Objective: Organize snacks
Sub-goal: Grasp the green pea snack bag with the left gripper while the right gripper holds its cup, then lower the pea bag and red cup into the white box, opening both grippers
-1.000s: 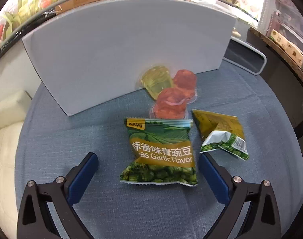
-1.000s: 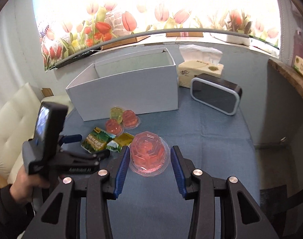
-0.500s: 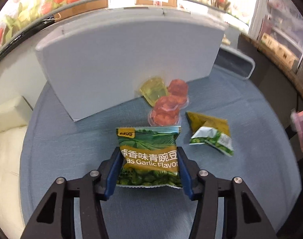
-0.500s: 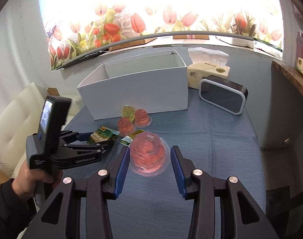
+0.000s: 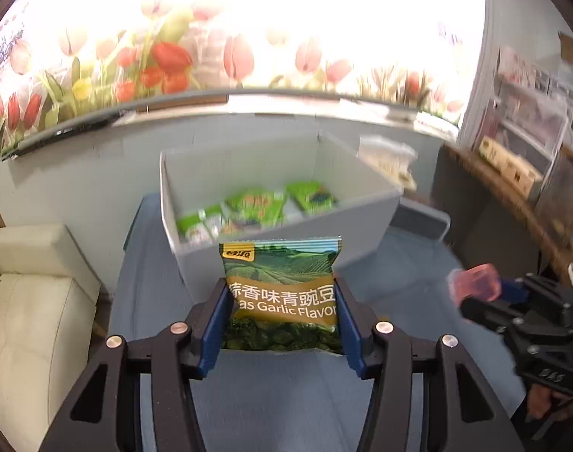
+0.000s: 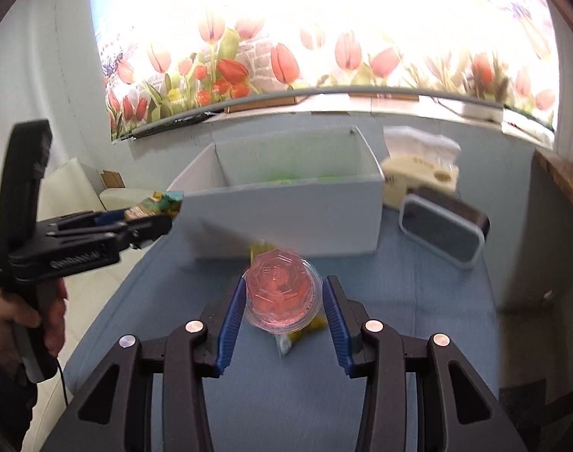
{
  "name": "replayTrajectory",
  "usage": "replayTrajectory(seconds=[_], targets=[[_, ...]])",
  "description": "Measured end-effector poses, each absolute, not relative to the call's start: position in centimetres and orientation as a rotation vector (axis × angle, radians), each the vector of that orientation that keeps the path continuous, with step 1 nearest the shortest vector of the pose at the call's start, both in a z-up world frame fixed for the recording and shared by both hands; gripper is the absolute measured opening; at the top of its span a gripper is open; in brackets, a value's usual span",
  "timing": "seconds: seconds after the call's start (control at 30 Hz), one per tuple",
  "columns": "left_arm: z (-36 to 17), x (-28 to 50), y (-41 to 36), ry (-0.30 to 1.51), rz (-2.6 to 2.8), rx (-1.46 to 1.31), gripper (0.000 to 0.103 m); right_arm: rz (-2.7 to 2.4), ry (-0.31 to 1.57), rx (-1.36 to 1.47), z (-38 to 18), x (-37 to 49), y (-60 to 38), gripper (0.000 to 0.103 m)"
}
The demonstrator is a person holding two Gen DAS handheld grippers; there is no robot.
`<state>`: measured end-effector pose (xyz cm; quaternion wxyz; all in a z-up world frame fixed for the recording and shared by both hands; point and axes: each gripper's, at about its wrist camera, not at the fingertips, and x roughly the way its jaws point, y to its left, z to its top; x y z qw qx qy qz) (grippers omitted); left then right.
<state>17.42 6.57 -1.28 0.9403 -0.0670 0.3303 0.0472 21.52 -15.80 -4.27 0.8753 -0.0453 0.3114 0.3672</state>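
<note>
**Desk:** What do the two tongs hold, and how?

**Photographer:** The left tongs (image 5: 282,316) are pinching a bag of garlic peas (image 5: 280,293) by its two side edges, the bag upright between the blue pads with its label facing the camera. Gripped that way it hangs flat, which looks meant to let it drop in edge-first. The right tongs (image 6: 284,301) are pressed against a pink jelly cup (image 6: 282,292), one pad on each side of its round wall, the sealed lid turned toward the lens.

**Desk:** And beyond the tongs?

**Photographer:** Straight ahead of both sits an open white box (image 5: 361,203) on a blue tablecloth (image 6: 418,301). Both snacks are held in the air short of its near wall, neither one over the opening. Green packets (image 5: 256,209) already lie inside, blurred. The likely next step is a lift over the rim and a release.

**Desk:** Anything left on the cloth?

**Photographer:** Just under and behind the jelly cup a small yellow-green packet (image 6: 286,341) peeks out, partly hidden. To the right of the box stand a tissue box (image 6: 418,173) and a dark framed screen (image 6: 440,229). Each tool shows at the edge of the other's view, so the hands work side by side and well apart, probably to keep from colliding at the box.
</note>
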Motion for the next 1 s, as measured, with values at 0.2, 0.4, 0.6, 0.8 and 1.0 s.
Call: replayTrajectory(seconds=[0.2, 0.4, 0.6, 0.8, 1.0], targets=[[2.5, 20.4, 8.3, 0.617, 0.105, -0.151, 0.057, 0.784, 0.607, -0.096, -0.9, 25.8, -12.5, 0.046], [3.0, 25.2, 10.8, 0.64, 0.103, -0.18, 0.057, 0.754, 0.627, -0.102, 0.7, 31.3, -8.2, 0.046], [0.7, 29.2, 13.4, 0.696, 0.132, -0.182, 0.057, 0.726, 0.722, -0.136, -1.1, 36.9, -4.0, 0.046], [-1.0, 31.1, 14.8, 0.732, 0.14, -0.186, 0.058, 0.708, 0.754, -0.187, -2.7, 39.6, -1.9, 0.046], [-1.6, 31.0, 14.9, 0.744, 0.119, -0.175, 0.103, 0.664, 0.747, -0.22, -2.9, 40.0, -1.6, 0.092]])
